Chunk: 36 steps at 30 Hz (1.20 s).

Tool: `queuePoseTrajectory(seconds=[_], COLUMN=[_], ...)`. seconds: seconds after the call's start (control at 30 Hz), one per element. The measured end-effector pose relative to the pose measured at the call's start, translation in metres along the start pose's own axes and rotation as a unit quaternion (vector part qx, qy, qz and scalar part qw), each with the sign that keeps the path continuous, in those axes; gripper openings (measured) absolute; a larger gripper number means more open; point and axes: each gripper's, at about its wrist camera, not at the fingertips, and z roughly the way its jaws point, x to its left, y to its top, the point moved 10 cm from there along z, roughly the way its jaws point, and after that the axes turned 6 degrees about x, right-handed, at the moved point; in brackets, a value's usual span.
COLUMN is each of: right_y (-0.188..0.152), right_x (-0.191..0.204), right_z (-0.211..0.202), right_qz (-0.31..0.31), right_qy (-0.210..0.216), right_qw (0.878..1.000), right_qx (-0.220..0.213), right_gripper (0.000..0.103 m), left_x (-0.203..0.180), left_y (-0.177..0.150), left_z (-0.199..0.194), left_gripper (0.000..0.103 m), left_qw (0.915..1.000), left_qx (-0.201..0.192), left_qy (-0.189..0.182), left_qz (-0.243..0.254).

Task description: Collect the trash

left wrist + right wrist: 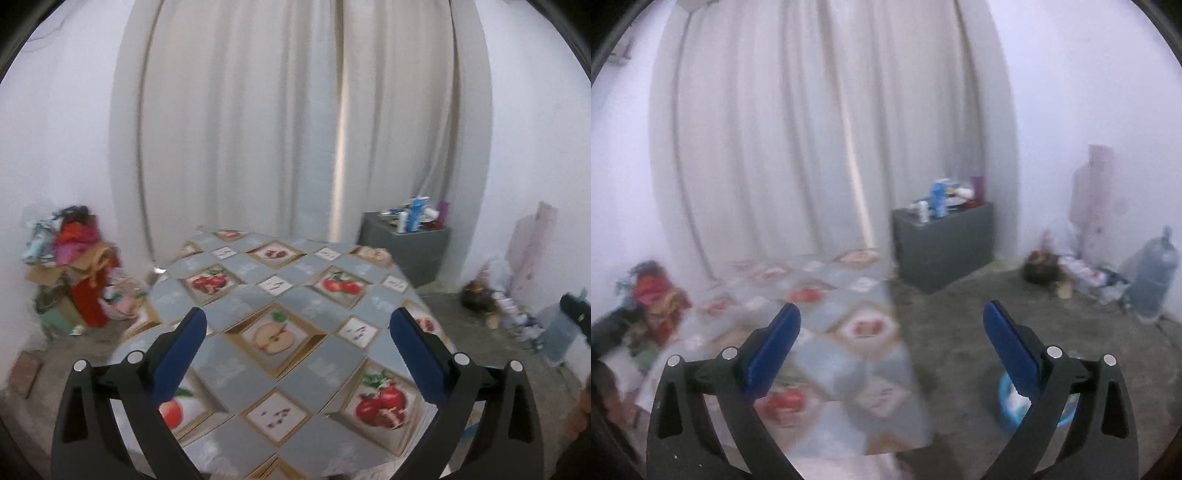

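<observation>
My left gripper (297, 321) is open and empty, held above a table (236, 291) covered with a grey cloth printed with fruit tiles. No loose trash shows on the cloth in the left wrist view. My right gripper (892, 319) is open and empty, over the right edge of the same table (827, 354), which is blurred. A light blue bin (1010, 402) with something white inside stands on the floor below my right gripper's right finger. Part of the right gripper (576, 314) shows at the right edge of the left wrist view.
A grey cabinet (406, 254) (945, 247) with bottles on top stands by the white curtain. A pile of clothes and boxes (70, 266) (650, 295) sits at the left. A large water jug (1154, 277) and floor clutter (1071, 273) (495, 299) lie by the right wall.
</observation>
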Motion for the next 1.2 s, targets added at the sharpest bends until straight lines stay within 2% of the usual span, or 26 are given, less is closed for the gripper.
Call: queuePoseTrajectory(seconds=[0.1,0.23,0.37,0.5,0.77,1.2], right_y=[-0.021,-0.063,-0.106,-0.128,-0.135,-0.143], right_x=[0.017,0.029,0.025,0.025,0.004,-0.008], right_z=[0.016,0.034,0.041,0.041,0.046,0.049], right_qz=[-0.027,-0.065,-0.084,-0.087,-0.052,-0.035], right_qy=[-0.035,-0.078,-0.117,-0.137,-0.16,-0.171], right_qw=[0.998,0.988,0.976,0.968,0.964,0.96], right_qx=[0.048,0.114,0.163,0.193,0.207,0.221], right_gripper=[0.095,0.095,0.095,0.095,0.095,0.095], left_x=[0.002,0.011,0.013,0.007,-0.011,-0.022], left_y=[-0.027,-0.066,-0.098,-0.12,-0.125,-0.127], left_z=[0.006,0.028,0.04,0.047,0.058,0.062], left_gripper=[0.097,0.097,0.097,0.097,0.097,0.097], left_qw=[0.9988,0.9906,0.9818,0.9754,0.972,0.9696], left_qx=[0.042,0.12,0.174,0.21,0.225,0.231], left_qy=[0.006,0.061,0.073,0.066,0.064,0.068], left_qz=[-0.026,-0.026,-0.019,-0.013,0.024,0.046])
